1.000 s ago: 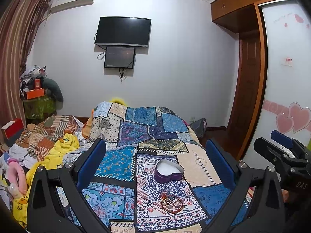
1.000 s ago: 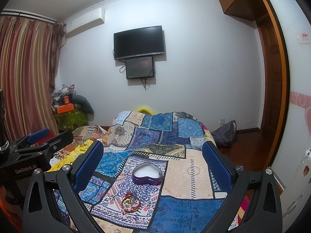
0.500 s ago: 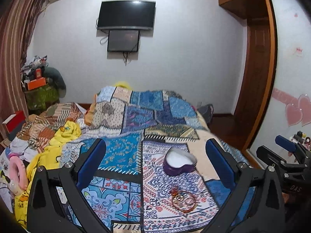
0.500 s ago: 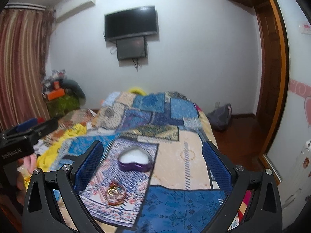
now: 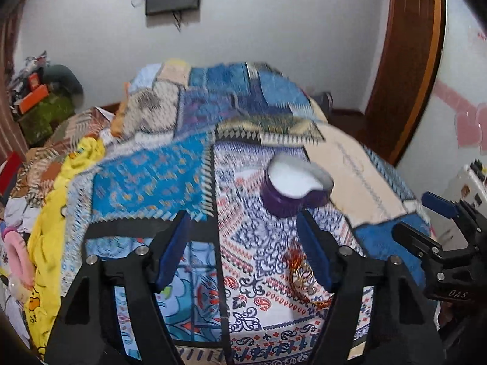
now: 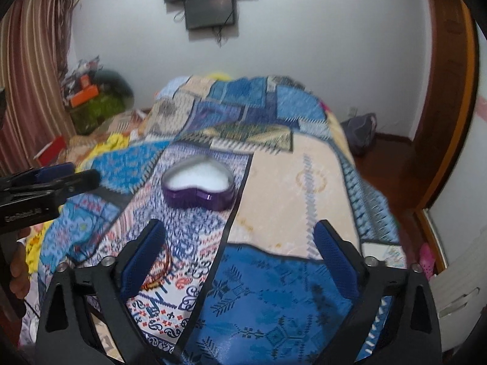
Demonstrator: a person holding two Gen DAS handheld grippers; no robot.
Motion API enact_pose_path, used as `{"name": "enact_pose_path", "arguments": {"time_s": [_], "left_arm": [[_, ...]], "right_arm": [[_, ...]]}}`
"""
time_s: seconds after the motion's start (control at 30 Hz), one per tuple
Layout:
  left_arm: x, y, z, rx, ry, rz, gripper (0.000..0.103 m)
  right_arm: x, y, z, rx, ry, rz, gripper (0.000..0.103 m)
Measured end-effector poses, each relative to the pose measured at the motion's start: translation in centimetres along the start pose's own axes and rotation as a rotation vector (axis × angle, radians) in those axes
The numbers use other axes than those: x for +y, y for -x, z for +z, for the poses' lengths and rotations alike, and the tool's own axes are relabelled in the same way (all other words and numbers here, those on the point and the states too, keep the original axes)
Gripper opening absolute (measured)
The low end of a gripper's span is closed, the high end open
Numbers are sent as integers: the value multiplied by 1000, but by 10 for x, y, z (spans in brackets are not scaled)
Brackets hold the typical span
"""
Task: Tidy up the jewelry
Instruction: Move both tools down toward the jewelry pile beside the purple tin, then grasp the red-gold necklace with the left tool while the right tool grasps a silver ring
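A purple heart-shaped box (image 5: 293, 188) with a white inside stands open on the patchwork bedspread (image 5: 158, 179); it also shows in the right wrist view (image 6: 199, 184). A small heap of red and gold bangles (image 5: 299, 269) lies on the spread just in front of it, partly hidden by my fingers in both views (image 6: 159, 269). My left gripper (image 5: 243, 248) is open and empty above the spread, its right finger beside the bangles. My right gripper (image 6: 240, 257) is open and empty, to the right of the bangles.
Yellow and striped bedding (image 5: 57, 188) is piled on the bed's left side. A cluttered green stand (image 6: 94, 106) is at the far left wall. A wooden door (image 5: 404, 60) and a dark bag (image 6: 360, 133) on the floor are to the right.
Both grippers have moved forward and tilted down toward the bed. The box and bangles now sit much closer and larger, and the left gripper's fingers have closed in somewhat.
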State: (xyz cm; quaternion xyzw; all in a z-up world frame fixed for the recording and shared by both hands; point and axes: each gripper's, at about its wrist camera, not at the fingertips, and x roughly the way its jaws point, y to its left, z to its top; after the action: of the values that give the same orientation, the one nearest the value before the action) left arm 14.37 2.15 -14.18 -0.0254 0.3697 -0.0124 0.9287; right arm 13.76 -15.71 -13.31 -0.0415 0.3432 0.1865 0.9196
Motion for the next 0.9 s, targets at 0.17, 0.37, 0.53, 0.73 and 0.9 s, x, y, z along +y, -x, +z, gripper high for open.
{"name": "enact_pose_path", "arguments": {"time_s": [0.17,0.37,0.53,0.73,0.9], "left_arm": [[-5,-20,-9,66,-1,-68,59],[-7,-32,-16,120,6,-155,44],[-16,-36,-17,134,-22,-200,41],[-22,-47,-16,146,-25,-212,37],[-23,-57,-14,163,-14,-226,32]], "right_arm": [[6,-16,-11,88,-9,59,73],[16,-28,-20,154,33,116,46],[22,-36,-20,180,71,133,28],[25,-41,-20,192,82,153,20],[27,-45,-21,200,90,158,17]]}}
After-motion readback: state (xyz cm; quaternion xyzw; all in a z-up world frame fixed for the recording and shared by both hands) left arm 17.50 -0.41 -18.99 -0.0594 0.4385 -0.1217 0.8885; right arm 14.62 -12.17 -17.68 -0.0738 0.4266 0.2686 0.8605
